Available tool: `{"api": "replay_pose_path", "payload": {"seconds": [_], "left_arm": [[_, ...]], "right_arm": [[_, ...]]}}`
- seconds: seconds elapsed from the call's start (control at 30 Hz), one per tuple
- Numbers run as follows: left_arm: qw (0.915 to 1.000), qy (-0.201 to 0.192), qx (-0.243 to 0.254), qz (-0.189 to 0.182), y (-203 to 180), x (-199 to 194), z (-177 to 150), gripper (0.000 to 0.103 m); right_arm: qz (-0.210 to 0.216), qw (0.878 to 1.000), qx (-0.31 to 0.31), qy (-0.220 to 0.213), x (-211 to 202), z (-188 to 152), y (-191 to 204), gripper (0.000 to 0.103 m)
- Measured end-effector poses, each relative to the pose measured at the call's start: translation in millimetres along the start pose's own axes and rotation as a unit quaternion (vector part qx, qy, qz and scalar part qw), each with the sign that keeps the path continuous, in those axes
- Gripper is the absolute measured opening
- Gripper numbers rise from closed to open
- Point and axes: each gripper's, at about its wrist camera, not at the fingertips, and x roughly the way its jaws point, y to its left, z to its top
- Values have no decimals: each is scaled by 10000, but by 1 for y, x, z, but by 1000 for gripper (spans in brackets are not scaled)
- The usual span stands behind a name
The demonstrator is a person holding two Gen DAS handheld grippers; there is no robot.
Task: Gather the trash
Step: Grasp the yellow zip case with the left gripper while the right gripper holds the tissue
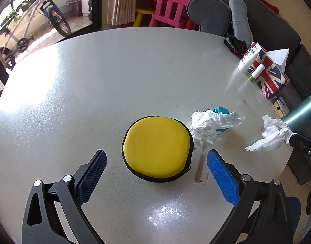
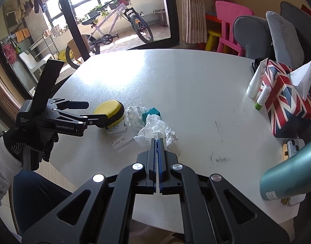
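Two crumpled white tissues lie on the table. In the right wrist view my right gripper (image 2: 158, 140) is shut on the near crumpled tissue (image 2: 155, 129); the same tissue shows in the left wrist view (image 1: 271, 135). The second tissue (image 2: 135, 114) lies beside a yellow round zip case (image 2: 109, 108) and over a small teal box (image 2: 152, 112); it also shows in the left wrist view (image 1: 212, 125). My left gripper (image 1: 156, 165) is open, its blue pads either side of the yellow case (image 1: 157, 146), and it shows in the right wrist view (image 2: 90, 111).
A Union Jack tissue box (image 2: 287, 99) with white tubes (image 2: 254, 83) stands at the right. A teal bottle (image 2: 287, 179) and a phone (image 2: 295, 145) sit at the near right edge. White paper slips (image 2: 123, 142) lie by the case. Chairs stand behind the table (image 2: 175, 77).
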Motion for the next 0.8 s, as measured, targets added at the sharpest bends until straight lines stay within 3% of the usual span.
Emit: {"api": "replay_pose_path", "payload": {"seconds": [0.3, 0.4, 0.8], "left_arm": [[9997, 223, -121, -61, 6, 16, 7, 94], [9994, 297, -147, -113, 7, 20, 7, 78], [10000, -86, 6, -23, 6, -13, 0, 76]], "right_arm": [[26, 10000, 7, 21, 3, 0, -2, 1], [33, 10000, 6, 30, 5, 0, -1, 1], [49, 9999, -86, -28, -1, 1, 7, 1]]}}
